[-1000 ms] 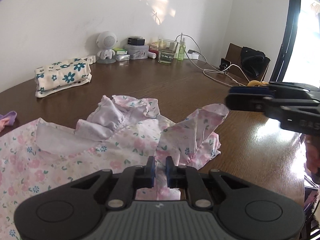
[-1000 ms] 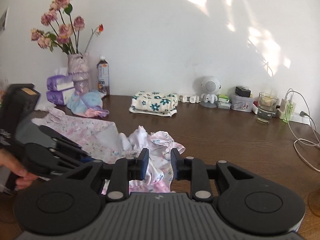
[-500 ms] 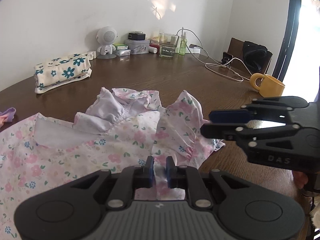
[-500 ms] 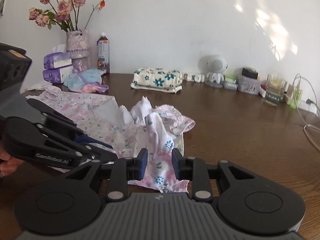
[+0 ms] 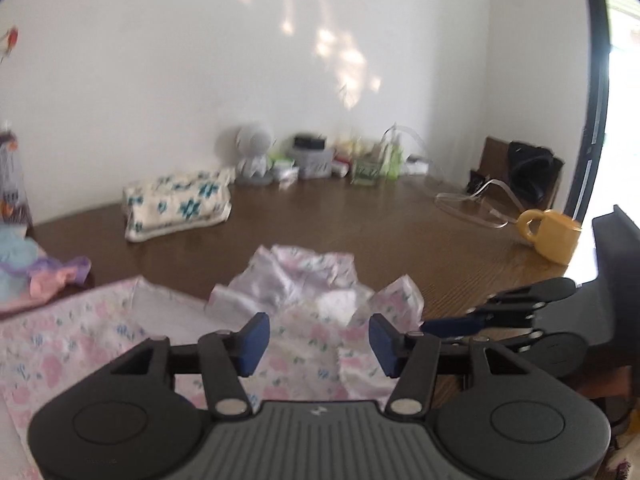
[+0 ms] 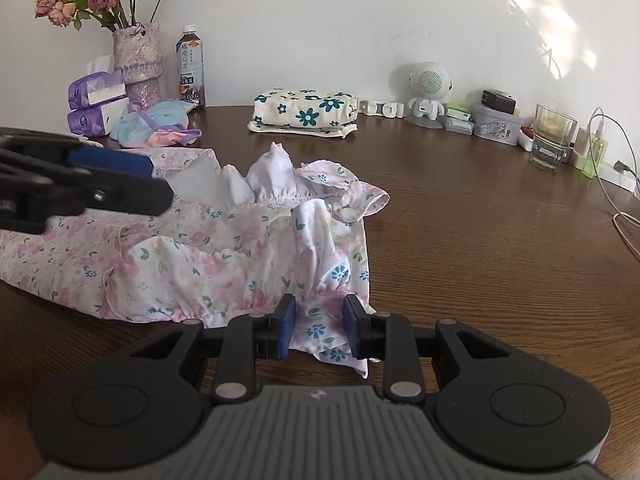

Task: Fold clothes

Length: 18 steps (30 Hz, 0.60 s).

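A pink floral dress (image 6: pixel 224 256) lies on the brown table (image 6: pixel 480 240), its ruffled right side folded over onto the body. In the left wrist view the dress (image 5: pixel 304 344) lies below my left gripper (image 5: pixel 319 338), which hovers open over it with nothing between its fingers. My right gripper (image 6: pixel 319 328) sits low at the near hem. Its jaws stand apart, with a corner of the fabric lying flat between them. My left gripper (image 6: pixel 116 178) also shows at the left of the right wrist view. My right gripper (image 5: pixel 452 326) reaches in from the right beside the dress.
A folded cream cloth with teal flowers (image 6: pixel 304 114) lies at the back. A flower vase (image 6: pixel 138 64), bottle (image 6: pixel 191 68), tissue packs (image 6: pixel 96 96) and a blue-pink cloth pile (image 6: pixel 156 124) stand back left. A glass (image 6: pixel 554 138), cable (image 6: pixel 624 216) and yellow mug (image 5: pixel 552 236) are right.
My left gripper has opened, let go of the dress fabric and drawn back upward. The lifted ruffled side has dropped flat onto the dress. My right gripper has come down to the hem.
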### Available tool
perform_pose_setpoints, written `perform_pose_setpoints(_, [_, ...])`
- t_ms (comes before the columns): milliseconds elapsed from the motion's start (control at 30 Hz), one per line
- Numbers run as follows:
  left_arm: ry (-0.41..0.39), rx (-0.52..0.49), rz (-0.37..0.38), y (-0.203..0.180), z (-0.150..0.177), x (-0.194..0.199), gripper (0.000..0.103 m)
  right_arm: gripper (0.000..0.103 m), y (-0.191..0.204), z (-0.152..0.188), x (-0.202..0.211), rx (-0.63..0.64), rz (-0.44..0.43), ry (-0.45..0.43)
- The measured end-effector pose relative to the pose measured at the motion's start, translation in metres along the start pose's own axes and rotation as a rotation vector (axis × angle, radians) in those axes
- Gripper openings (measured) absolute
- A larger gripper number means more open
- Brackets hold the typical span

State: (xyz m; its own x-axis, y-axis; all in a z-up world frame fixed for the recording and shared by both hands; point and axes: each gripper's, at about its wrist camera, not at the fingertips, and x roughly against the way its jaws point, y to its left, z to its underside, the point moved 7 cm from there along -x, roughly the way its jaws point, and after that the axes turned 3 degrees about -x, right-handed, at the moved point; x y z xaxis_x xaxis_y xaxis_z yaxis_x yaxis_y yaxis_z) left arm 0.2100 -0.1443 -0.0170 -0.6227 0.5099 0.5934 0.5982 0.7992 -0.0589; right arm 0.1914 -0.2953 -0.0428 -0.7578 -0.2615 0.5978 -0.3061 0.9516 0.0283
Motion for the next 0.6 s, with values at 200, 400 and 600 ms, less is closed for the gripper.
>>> perform_pose_setpoints(200, [0.023, -0.029, 0.019, -0.006, 0.009, -0.006, 0.02, 0.027, -0.001, 0.0, 0.001, -0.015, 0.005, -0.004])
perform_pose_setpoints(400, [0.034, -0.033, 0.033, -0.006, 0.017, -0.013, 0.015, 0.027, -0.002, 0.0, 0.001, -0.03, 0.002, -0.002])
perform_pose_setpoints(600, [0.015, -0.04, 0.027, -0.005, 0.02, -0.014, 0.015, 0.027, -0.002, 0.0, 0.0, -0.038, 0.007, -0.002])
